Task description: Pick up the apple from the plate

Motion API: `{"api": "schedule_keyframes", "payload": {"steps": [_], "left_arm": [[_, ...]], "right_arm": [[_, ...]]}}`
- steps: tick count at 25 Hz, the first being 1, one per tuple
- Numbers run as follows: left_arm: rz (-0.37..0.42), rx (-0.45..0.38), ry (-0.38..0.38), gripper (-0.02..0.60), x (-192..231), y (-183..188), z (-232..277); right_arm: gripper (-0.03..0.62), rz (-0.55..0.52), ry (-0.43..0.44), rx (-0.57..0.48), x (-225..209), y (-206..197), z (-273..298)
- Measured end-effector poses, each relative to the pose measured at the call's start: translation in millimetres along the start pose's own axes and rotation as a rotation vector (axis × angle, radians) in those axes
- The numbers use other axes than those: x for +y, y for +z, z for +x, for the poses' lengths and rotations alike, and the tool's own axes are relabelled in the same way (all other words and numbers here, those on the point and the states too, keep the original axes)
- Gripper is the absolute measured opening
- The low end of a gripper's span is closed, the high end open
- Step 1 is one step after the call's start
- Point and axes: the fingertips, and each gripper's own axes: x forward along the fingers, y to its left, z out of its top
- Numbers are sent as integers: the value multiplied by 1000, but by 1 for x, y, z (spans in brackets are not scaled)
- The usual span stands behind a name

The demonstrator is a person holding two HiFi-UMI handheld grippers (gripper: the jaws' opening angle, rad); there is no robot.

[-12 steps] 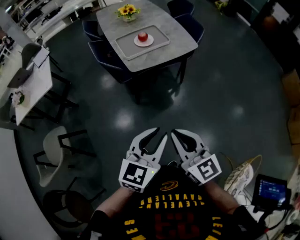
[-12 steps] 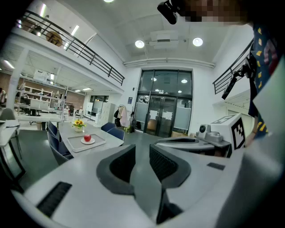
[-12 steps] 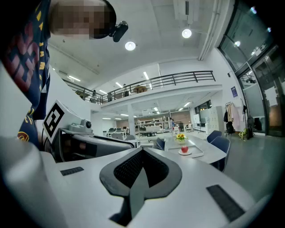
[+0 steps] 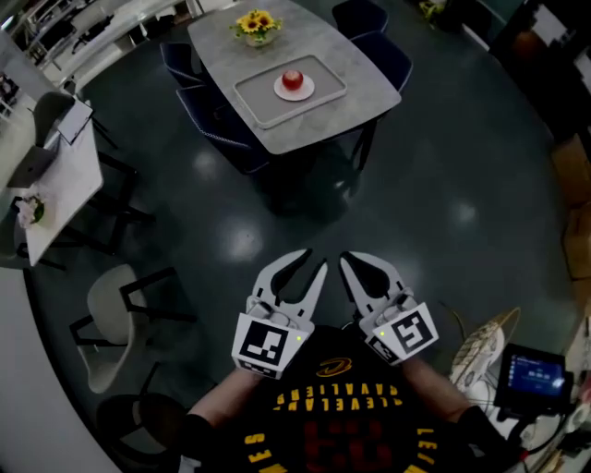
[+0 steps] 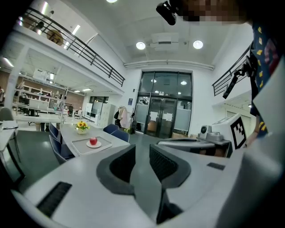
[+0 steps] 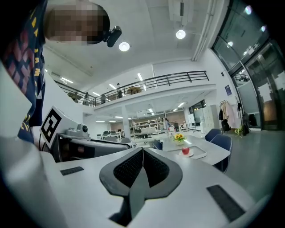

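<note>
A red apple [image 4: 293, 78] rests on a small white plate [image 4: 281, 91] in a grey tray [image 4: 254, 98] on the grey table [image 4: 355, 90], far ahead across the dark floor. The apple also shows small in the left gripper view [image 5: 93, 141] and in the right gripper view [image 6: 185, 151]. Both grippers are held close to the person's body, side by side and far from the table. My left gripper [image 4: 316, 260] [image 5: 142, 153] is open by a narrow gap and holds nothing. My right gripper [image 4: 348, 260] [image 6: 142, 153] is shut and empty.
A vase of sunflowers [image 4: 257, 24] stands on the table behind the tray. Blue chairs [image 4: 211, 109] [image 4: 377, 44] ring the table. A white side table [image 4: 61, 175] and a white chair [image 4: 109, 307] stand at the left. A handheld screen [image 4: 531, 374] lies at the lower right.
In the head view the table and apple have shifted slightly right and down. Both grippers keep the same pose.
</note>
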Motion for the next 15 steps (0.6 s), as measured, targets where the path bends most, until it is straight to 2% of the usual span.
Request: {"api": "schedule_keyframes", "payload": {"steps": [8, 15], "left_arm": [[-76, 13, -10, 101, 38, -16, 6], [-73, 36, 7, 101, 52, -18, 16]], "right_arm": [[11, 1, -66, 77, -10, -23, 27], [11, 40, -52, 96, -19, -32, 45]]}}
